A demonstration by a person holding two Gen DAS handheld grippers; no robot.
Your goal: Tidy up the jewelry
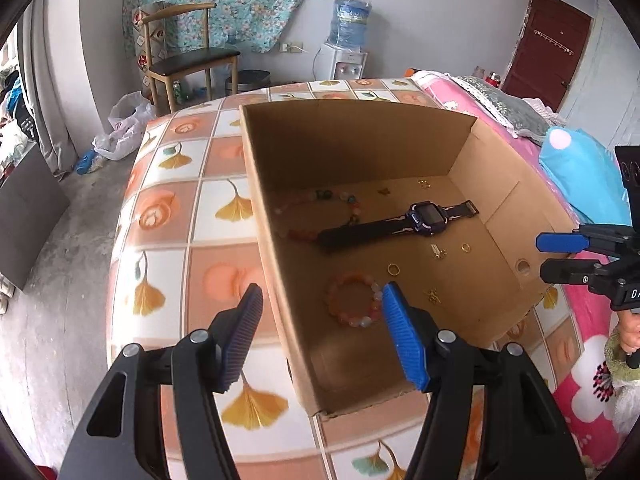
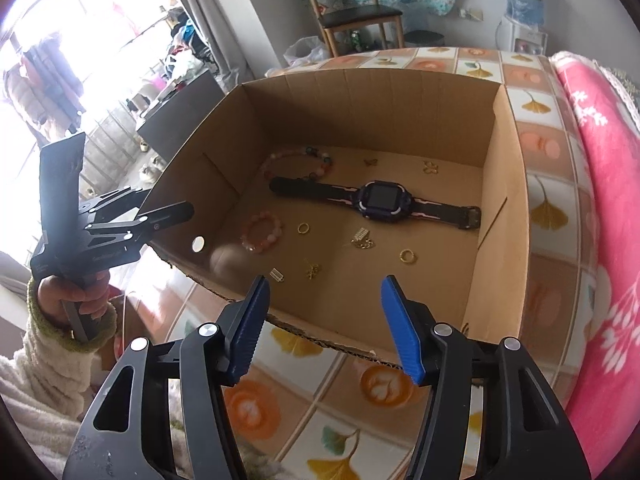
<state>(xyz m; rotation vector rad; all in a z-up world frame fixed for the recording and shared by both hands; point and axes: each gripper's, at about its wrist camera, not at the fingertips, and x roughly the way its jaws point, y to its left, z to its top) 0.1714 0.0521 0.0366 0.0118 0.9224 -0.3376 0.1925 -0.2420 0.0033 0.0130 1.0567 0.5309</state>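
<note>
Jewelry lies loose on the cardboard box [image 1: 360, 140] floor, pink bead bracelet [image 1: 354, 300] nearest its near-left corner, just ahead of the empty, half-open left gripper [image 1: 322, 300], nearer than the right gripper [image 2: 324, 292], likewise empty.

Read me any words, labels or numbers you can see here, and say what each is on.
"DA", cut off at the picture's edge: white letters on the right gripper.
Faint lettering on the left gripper: too blurred to read.
Watch screen: dark, no digits.
Cardboard box: no print visible.
</note>
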